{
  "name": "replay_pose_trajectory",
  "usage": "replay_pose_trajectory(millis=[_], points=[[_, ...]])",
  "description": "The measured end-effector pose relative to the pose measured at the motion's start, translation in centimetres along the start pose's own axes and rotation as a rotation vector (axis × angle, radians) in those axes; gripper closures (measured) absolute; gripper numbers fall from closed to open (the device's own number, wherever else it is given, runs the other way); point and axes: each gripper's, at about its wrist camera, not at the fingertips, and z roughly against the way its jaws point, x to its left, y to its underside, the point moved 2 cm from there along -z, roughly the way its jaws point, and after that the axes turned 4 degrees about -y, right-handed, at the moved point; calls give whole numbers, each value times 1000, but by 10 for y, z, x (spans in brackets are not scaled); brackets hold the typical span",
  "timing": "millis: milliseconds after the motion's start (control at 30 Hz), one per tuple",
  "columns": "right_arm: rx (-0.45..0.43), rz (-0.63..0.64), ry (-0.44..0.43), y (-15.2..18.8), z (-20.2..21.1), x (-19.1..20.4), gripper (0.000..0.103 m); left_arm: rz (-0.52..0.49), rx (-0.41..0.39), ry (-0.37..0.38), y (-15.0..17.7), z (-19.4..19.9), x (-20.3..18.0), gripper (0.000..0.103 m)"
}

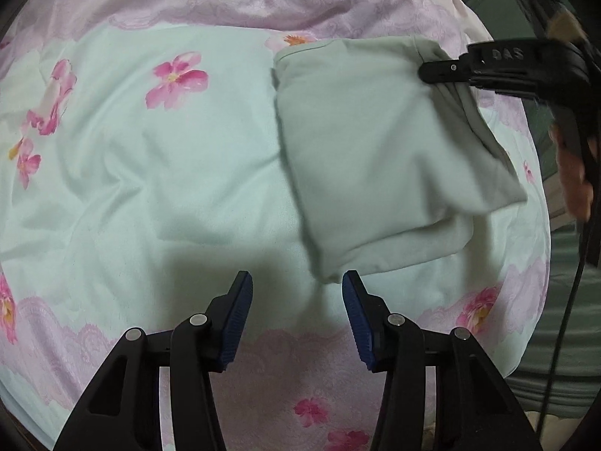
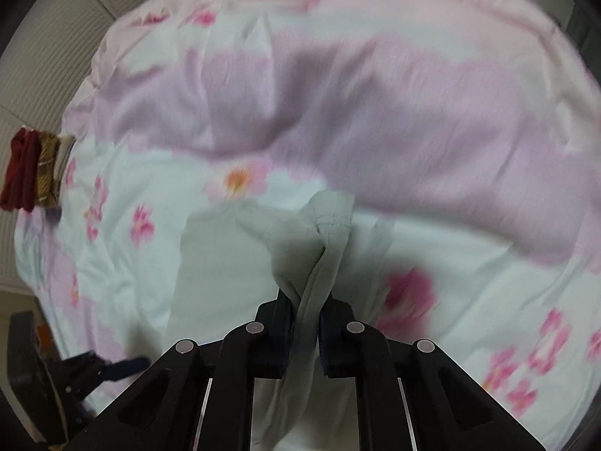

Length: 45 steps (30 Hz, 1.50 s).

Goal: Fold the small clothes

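**Right hand-held gripper pinching a corner of the half-folded garment**

A pale grey-green garment (image 1: 375, 158) is lying on the flower-print bed cover (image 1: 150, 173), toward the cover's right side in the left wrist view and well inside its pink lace border. It is already lying in layers: a broad upper panel is sitting over a smaller flap that is peeking out along the near edge.

The right hand-held gripper (image 1: 428, 71) is gripping the garment's far right corner, its jaws nearly closed on a bunched, stitched hem that is standing up between the fingers in the right wrist view. The left hand-held gripper (image 1: 296, 300) is hovering just above the bed cover beside the garment's near corner, its jaws standing wide apart and holding nothing.

Judging from this, a fold is in hand, with the task well along for this piece but not finished. The next move probably calls for the left one to pin or pinch the near corner so that the pinched corner can be carried across without dragging the whole stack.

The garment's long axis is running from the near edge of the bed toward the far edge, tilted slightly rightward at the near end. The right wrist view is blurred, so finer creases cannot be read. A dark red and brown folded item (image 2: 30, 173) is lying at the far left edge of the bed.
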Motion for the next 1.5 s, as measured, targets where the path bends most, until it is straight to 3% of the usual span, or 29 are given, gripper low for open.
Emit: replay_pose_trajectory(millis=[100,167,233,333,467,667,900,1067,1100,1133,1167,1200,1333,1433,1500], points=[[59,-39,71,-8,-7,-20,85,-14,6,-10,-1,-2,-3,54],[96,-53,99,-3,-11,-29,71,-40,9,-15,0,-1,-7,53],[67,-57,114,9,1,-34,53,-67,6,-17,1,0,-12,51],[7,-53,103,32,28,-32,48,-111,-19,-38,2,2,-22,51],[11,-83,112,75,44,-38,48,-180,-35,-77,2,-4,-39,51],[71,-219,12,118,34,-47,48,-192,-52,-136,-4,-18,-56,52],[81,-267,-63,136,18,-41,48,-192,-79,-180,-18,-20,-55,79],[68,-280,-104,127,12,-32,48,-162,-67,-143,-19,-17,-45,86],[59,-285,-114,125,12,-30,49,-154,-64,-135,-19,-16,-45,88],[52,-294,-117,125,13,-30,58,-137,-66,-123,-20,-12,-42,89],[43,-306,-121,125,13,-29,69,-121,-72,-115,-19,-6,-36,89],[37,-314,-135,124,15,-27,88,-101,-80,-102,-19,0,-32,89],[23,-313,-163,125,27,-16,89,-79,-109,-105,-14,16,-23,91],[19,-302,-174,127,32,-6,89,-40,-79,-96,-10,13,-11,91],[45,-310,-183,130,30,-5,89,-40,-62,-130,-7,6,-7,91]])
